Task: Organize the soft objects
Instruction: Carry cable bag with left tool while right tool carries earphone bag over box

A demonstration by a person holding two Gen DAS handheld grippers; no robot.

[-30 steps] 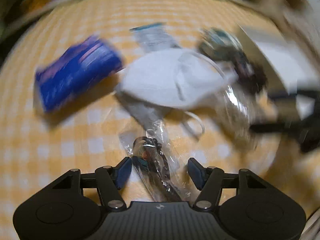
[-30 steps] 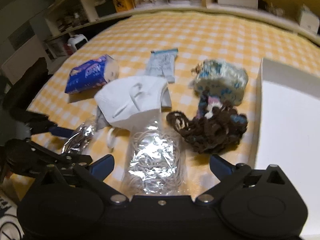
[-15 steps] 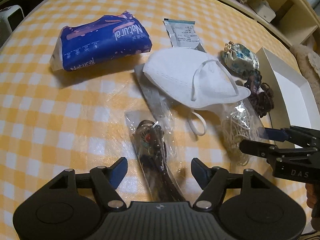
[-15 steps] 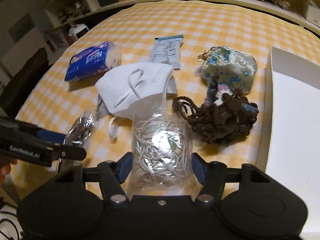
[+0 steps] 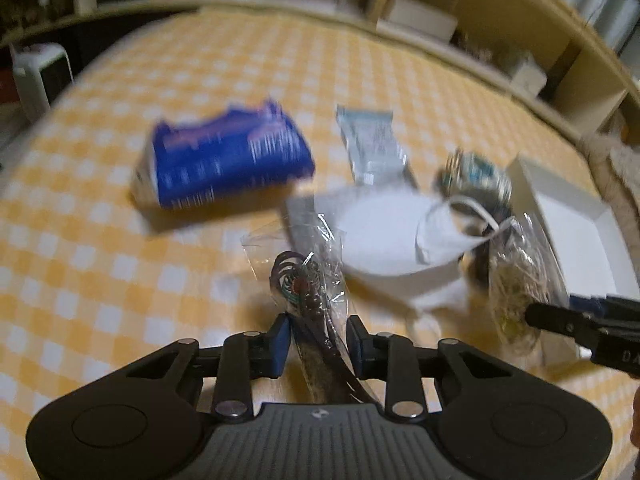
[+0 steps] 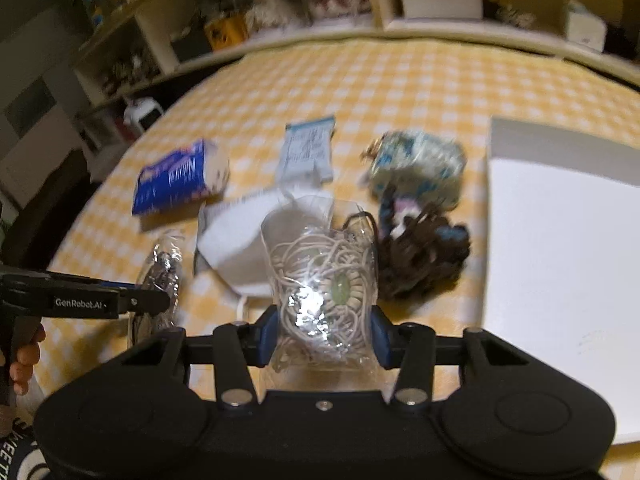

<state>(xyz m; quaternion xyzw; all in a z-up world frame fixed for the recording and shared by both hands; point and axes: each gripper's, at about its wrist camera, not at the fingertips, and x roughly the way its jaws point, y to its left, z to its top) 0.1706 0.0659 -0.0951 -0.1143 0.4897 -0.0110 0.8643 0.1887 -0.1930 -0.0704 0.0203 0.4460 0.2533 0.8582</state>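
A small clear bag of dark beads (image 5: 308, 280) stands up between the blue pads of my left gripper (image 5: 318, 340). Its jaws are closing and the pads press on the bag's sides. My right gripper (image 6: 322, 338) is closing too, its pads squeezing a clear bag of beige cord (image 6: 320, 276) held just above the yellow checked cloth (image 6: 400, 88). Each gripper shows in the other's view: the left gripper (image 6: 156, 302) at the left, the right gripper (image 5: 532, 316) at the right. A white face mask (image 5: 384, 232) lies between the two bags.
Beyond the bags lie a blue tissue pack (image 5: 224, 164), a pale sachet (image 5: 372, 148), a blue patterned pouch (image 6: 420, 164) and a dark brown yarn bundle (image 6: 424, 256). A white open box (image 6: 560, 260) sits at the right. Shelves line the far side.
Both grippers' jaws have drawn in onto their bags. Both bags have come up off the cloth a little, and both views now tilt up toward the shelves.
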